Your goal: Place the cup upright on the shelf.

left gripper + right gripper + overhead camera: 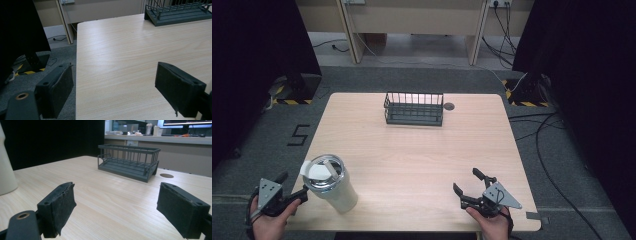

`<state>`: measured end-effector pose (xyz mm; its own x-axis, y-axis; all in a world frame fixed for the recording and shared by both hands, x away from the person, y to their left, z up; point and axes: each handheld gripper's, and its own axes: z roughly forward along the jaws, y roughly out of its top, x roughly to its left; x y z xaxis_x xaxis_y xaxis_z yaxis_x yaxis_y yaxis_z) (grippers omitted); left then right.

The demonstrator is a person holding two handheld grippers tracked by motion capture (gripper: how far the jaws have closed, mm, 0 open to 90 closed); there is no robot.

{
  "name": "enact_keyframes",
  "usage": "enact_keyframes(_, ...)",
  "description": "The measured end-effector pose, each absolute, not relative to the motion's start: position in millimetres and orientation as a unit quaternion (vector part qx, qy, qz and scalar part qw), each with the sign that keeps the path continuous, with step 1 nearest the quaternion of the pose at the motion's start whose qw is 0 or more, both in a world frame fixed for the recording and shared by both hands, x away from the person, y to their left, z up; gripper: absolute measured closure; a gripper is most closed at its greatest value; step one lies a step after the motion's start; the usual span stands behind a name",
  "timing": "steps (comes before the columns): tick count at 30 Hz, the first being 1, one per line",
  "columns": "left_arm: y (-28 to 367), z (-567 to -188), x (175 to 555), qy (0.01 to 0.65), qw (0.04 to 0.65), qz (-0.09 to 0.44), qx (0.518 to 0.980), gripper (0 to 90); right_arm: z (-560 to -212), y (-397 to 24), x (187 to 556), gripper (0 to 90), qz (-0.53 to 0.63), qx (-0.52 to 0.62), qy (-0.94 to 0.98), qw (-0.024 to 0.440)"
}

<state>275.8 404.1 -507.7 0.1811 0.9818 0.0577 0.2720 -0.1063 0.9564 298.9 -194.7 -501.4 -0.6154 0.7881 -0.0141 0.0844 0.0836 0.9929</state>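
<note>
No grasp is begun: both tongs, left (292,187) and right (469,184), are held spread and empty, the steel tumbler (332,182) standing well in front of the wire basket (414,108), so reaching it is judged next.

This looks like a lab or test room set up for recording. A plain wooden bench (412,150) stands on grey carpet (412,77), flanked by black curtains (257,45) on both sides. Yellow-and-black hazard tape (292,101) marks stand bases at the curtain edges, and loose cables (547,145) run across the floor to wall sockets (499,3). A taped "5" (298,135) marks the floor. The right gripper view shows a counter (160,138) behind with bottles and a monitor (187,122).
</note>
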Motion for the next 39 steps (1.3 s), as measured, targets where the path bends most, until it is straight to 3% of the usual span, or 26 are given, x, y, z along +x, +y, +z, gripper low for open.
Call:
enact_keyframes(22,404.8,-507.9,275.2,0.5,0.45,0.397,0.625,14.4,-465.6,-105.5,314.7,14.8,0.653,0.225,0.679,0.249)
enact_keyframes(39,403.8,-507.2,275.0,0.494,0.453,0.394,0.629,14.5,-472.1,-19.8,323.5,14.9,0.662,0.166,0.709,0.18)
